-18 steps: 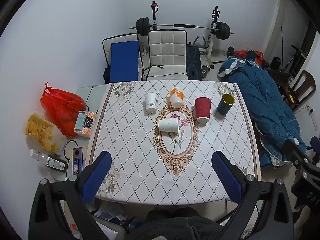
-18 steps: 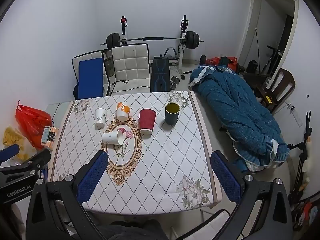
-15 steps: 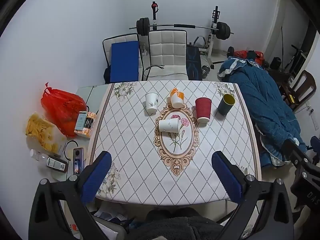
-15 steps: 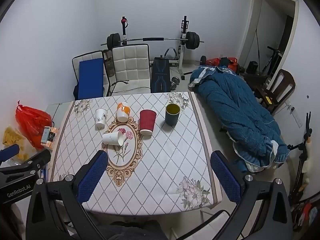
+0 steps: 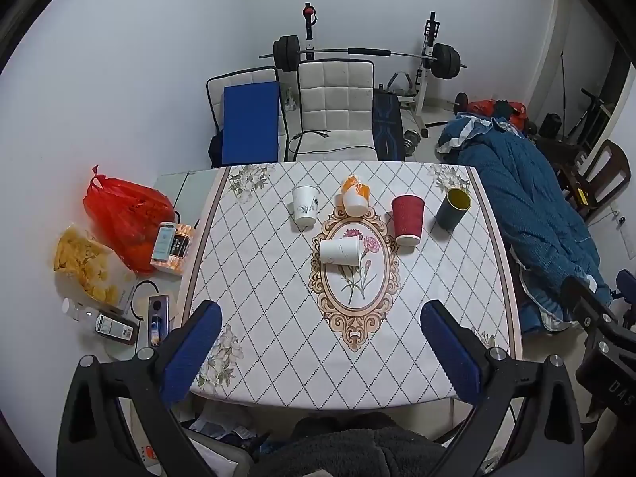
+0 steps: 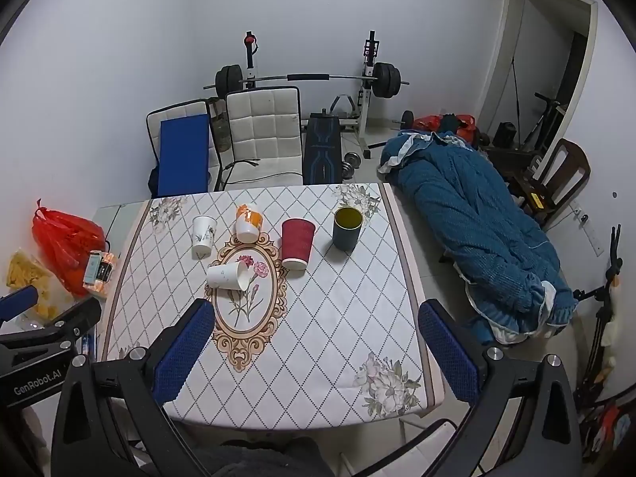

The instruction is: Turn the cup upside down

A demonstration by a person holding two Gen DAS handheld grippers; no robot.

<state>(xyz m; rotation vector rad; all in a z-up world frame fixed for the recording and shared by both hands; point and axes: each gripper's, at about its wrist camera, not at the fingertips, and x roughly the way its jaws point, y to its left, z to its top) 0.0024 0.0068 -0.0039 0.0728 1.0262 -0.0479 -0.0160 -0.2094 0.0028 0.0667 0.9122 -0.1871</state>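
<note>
Several cups stand on a table (image 5: 278, 298) (image 6: 338, 318) with a diamond-pattern cloth. A dark cup with a yellow inside (image 5: 453, 207) (image 6: 347, 228) stands upright at the right. A red cup (image 5: 407, 219) (image 6: 296, 243) stands upside down. A white cup (image 5: 340, 251) (image 6: 227, 275) lies on its side on the oval flower print. A white flower-print cup (image 5: 305, 205) (image 6: 203, 235) stands upside down. An orange-and-white cup (image 5: 355, 194) (image 6: 247, 223) lies tilted. My left gripper (image 5: 318, 346) and right gripper (image 6: 314, 342) are open and empty, high over the near table edge.
Two chairs (image 5: 334, 107) and a barbell rack (image 5: 429, 59) stand behind the table. A blue quilt (image 6: 469, 214) lies on the floor at the right. A red bag (image 5: 127, 206), snacks and bottles lie at the left.
</note>
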